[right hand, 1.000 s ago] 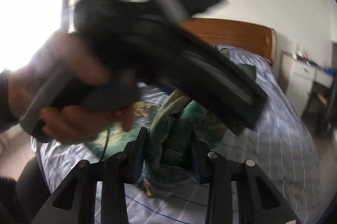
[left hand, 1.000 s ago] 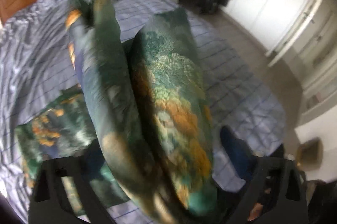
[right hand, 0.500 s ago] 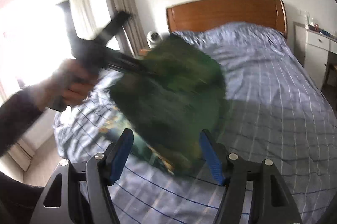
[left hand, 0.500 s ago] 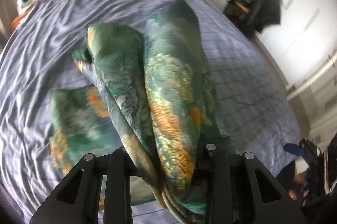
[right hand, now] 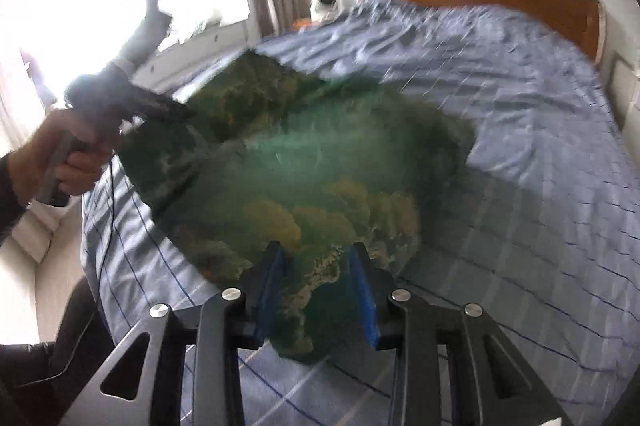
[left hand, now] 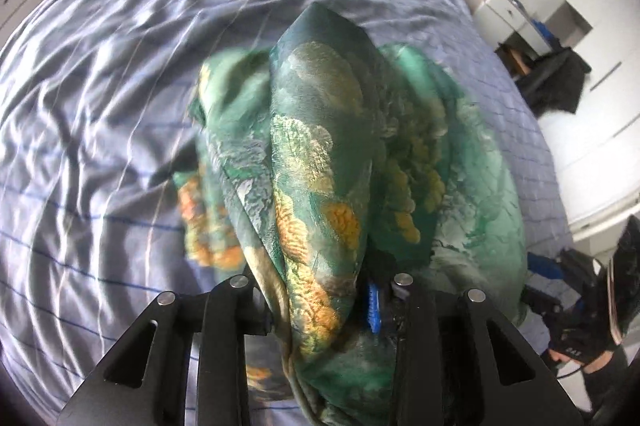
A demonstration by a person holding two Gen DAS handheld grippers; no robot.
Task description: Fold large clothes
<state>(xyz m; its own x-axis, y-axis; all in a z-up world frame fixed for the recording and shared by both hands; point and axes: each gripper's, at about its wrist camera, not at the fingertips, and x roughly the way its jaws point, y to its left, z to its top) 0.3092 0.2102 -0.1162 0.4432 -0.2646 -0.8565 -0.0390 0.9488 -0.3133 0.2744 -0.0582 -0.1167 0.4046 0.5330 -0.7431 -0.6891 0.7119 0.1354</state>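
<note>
Swung lower over the blue-striped lavender bed sheet point(left hand: 100, 145) since a second ago, with the thin, slippery, limp green-and-orange printed satin garment point(left hand: 316, 161) clamped by both left fingers point(left hand: 374, 310) and just-closing right fingers point(right hand: 362, 290); best pinched at hemmed corners.

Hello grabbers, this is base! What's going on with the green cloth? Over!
Left gripper clamped on green cloth, jaws just eased a little. Right gripper just closed, cloth between its jaws. Cloth bunched, hanging over the bed. Nothing in the way. Over.
</note>
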